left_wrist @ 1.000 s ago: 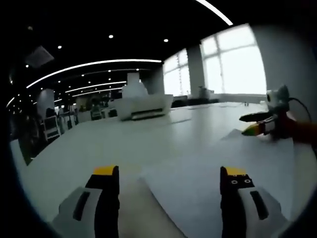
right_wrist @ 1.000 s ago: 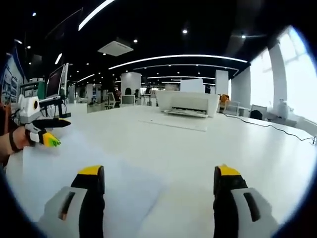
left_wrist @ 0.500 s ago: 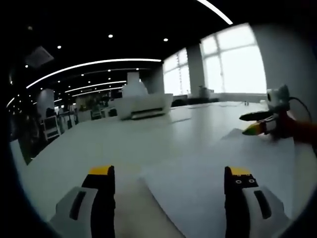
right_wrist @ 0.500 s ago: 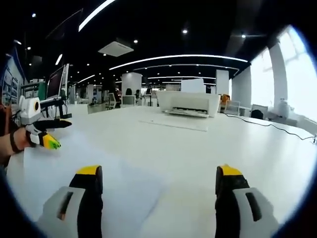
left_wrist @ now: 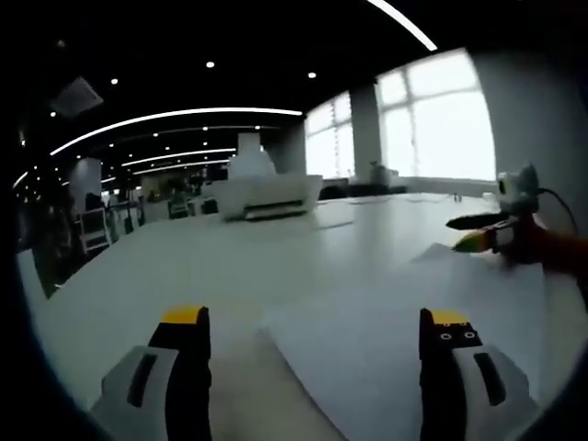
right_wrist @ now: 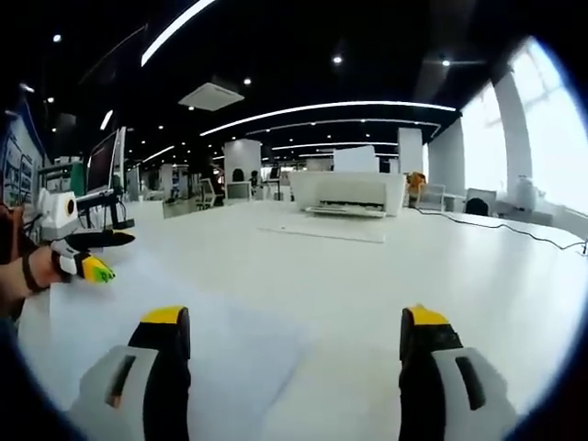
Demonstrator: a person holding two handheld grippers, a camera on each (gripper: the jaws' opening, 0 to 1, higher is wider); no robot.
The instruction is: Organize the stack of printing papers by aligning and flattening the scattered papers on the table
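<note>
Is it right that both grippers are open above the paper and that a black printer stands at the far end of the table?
Not quite: the printer is white, not black, as the right gripper view shows. The rest holds: left gripper and right gripper are open above the paper on the table.

Printing papers (left_wrist: 404, 303): white sheets, lying flat on the white table (left_wrist: 230, 266). In the left gripper view they spread from the near centre out to the right; a near-left corner points toward the camera, and one far corner at right looks slightly lifted. In the right gripper view the same papers (right_wrist: 156, 294) cover the near left of the table, their right edge running diagonally toward the near centre. Edges look loosely overlapped, not squared; the sheet count cannot be told.
</note>
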